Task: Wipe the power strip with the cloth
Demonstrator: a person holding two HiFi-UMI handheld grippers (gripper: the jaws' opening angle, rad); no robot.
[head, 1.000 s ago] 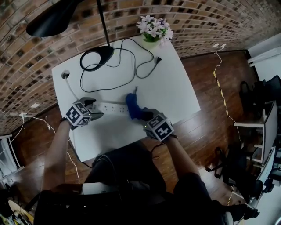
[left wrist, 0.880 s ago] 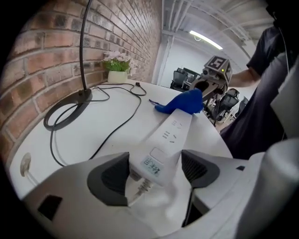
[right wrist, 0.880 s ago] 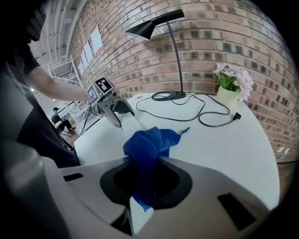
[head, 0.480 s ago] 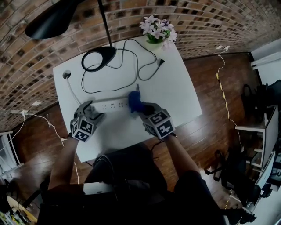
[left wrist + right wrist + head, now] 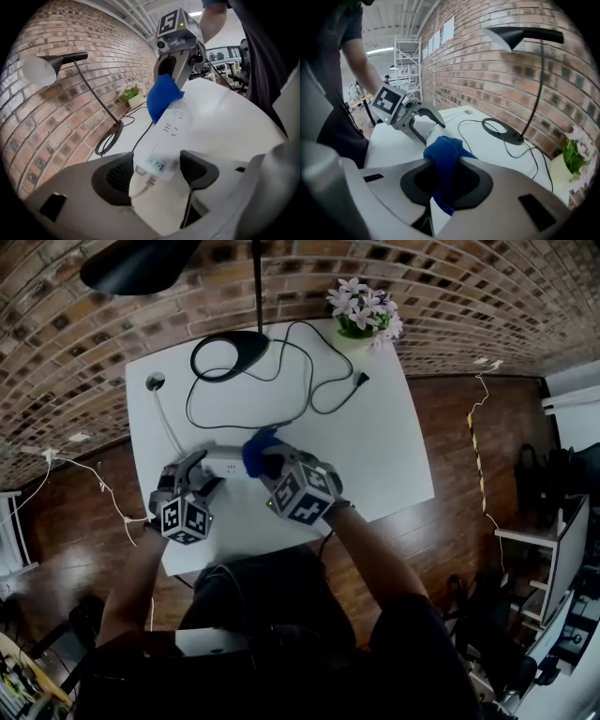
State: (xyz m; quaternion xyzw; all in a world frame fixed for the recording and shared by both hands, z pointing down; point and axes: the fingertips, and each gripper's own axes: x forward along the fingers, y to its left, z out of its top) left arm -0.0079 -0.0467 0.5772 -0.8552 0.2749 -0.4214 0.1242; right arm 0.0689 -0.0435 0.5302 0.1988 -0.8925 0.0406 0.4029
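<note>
Cloth on the strip, close to the desk's near edge

The left gripper [image 5: 159, 171] is clamped on the cord end of the white strip [image 5: 171, 131], near the left of the desk [image 5: 375, 446]. The right gripper [image 5: 447, 180] pinches the blue cloth [image 5: 445, 154], which touches the strip. Bare desk lies to the right; the lamp base [image 5: 230, 343], black cable [image 5: 309, 381] and flowers [image 5: 366, 313] sit far. Since a second ago the cloth has slid left from the strip's right end to just beside the left gripper, which has rolled. The strip shows sockets and a label.
</note>
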